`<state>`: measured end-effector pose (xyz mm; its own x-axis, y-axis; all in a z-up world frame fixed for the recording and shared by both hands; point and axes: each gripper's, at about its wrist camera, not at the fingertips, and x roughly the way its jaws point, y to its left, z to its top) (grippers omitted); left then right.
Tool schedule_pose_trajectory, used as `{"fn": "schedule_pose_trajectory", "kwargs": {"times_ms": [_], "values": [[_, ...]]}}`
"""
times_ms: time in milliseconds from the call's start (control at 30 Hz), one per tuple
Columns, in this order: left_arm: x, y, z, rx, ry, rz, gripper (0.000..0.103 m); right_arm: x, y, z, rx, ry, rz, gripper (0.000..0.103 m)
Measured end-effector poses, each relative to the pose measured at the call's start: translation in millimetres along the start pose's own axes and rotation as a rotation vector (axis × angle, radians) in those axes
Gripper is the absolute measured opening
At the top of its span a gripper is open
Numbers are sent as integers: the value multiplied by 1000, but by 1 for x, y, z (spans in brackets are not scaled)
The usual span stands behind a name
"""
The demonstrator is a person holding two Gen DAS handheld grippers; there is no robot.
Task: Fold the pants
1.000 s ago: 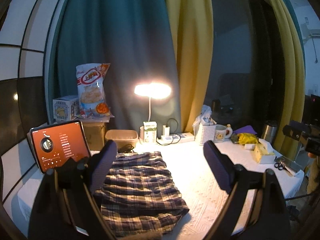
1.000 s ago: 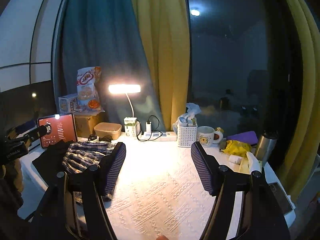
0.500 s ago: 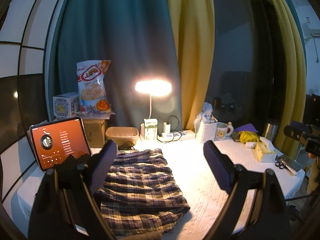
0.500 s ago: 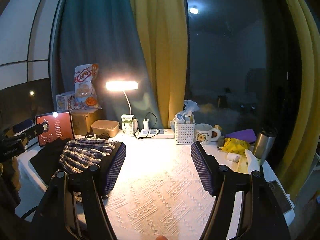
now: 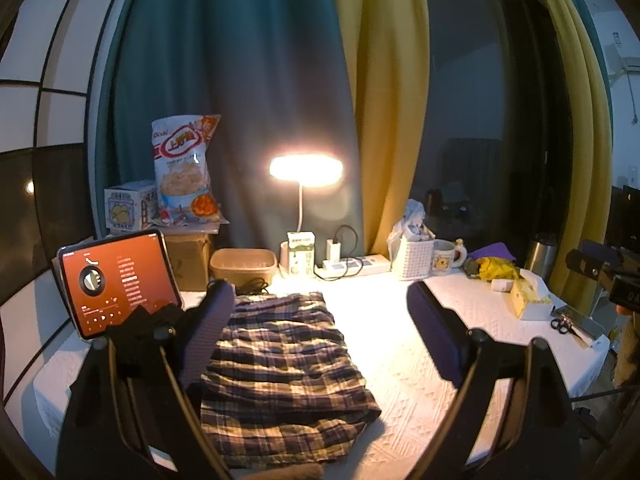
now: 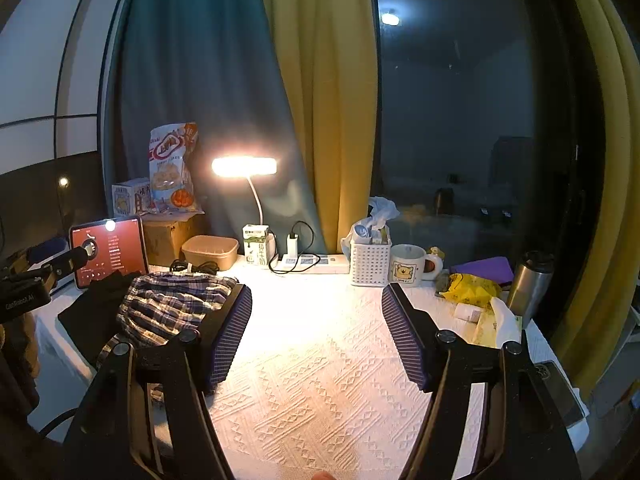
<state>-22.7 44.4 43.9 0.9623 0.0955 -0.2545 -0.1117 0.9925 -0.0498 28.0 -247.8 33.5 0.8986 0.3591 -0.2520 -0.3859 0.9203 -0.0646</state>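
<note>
- Landmark: lamp (image 5: pixel 306 168), lit, at the back of the table (image 5: pixel 400 360), which has a white textured cover.
- Far left of lamp: tablet (image 5: pixel 120 284) with red screen, propped upright at the table's left edge.
- Behind tablet, left of lamp: cardboard box (image 5: pixel 188 256) carrying a small printed carton (image 5: pixel 130 204) and a chip bag (image 5: pixel 182 168), standing.
- Left gripper (image 5: pixel 316 328): jaws wide apart, nothing between them, raised above the table in front of the lamp.
- Pants (image 5: pixel 280 364): plaid, lying folded and flat on the table in front of the lamp and slightly left; left finger overlaps their left edge in view. Contact cannot be judged.
- Dark cloth (image 6: pixel 96 312) lies just left of the pants, below the tablet.
- At lamp base: tan tub (image 5: pixel 244 264), milk carton (image 5: pixel 300 252), power strip (image 5: pixel 352 266).
- Right of lamp: white basket (image 5: pixel 412 256), mug (image 5: pixel 446 252), yellow bag (image 5: pixel 498 268), steel flask (image 6: pixel 530 284).
- Right gripper (image 6: pixel 316 332): jaws wide apart, empty, over bare table in front of the lamp, right of the pants.
</note>
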Motion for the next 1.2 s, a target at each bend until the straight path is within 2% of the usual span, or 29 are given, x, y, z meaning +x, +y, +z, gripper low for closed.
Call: {"fn": "schedule_pose_trajectory", "kwargs": {"times_ms": [1200], "values": [[-2,-7,-4,-6,9,-3,89,3,3,-3,-7,8,8,71]]}}
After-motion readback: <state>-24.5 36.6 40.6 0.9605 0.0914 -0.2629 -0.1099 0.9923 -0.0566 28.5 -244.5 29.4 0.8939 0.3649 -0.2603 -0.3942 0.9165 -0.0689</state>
